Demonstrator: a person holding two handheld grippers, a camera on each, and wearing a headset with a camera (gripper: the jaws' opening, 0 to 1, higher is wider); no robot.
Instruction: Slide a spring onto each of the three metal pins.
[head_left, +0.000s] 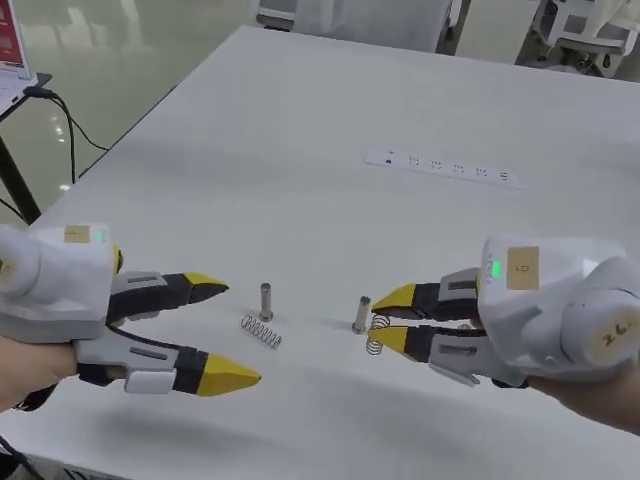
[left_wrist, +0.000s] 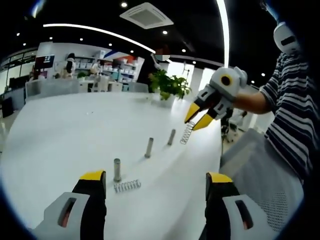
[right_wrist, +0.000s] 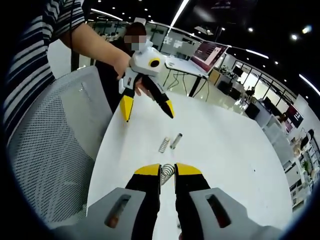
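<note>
While head view shows two pins (head_left: 266, 300), left gripper view shows three.

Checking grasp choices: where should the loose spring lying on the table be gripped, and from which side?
Probably across the middle coils of the spring, from above: it lies flat on its side, and the upright pin stands close beside it.

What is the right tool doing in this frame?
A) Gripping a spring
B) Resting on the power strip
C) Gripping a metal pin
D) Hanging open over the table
A: in the right gripper view, the right tool has its jaws closed on a spring held between the yellow tips.
</note>
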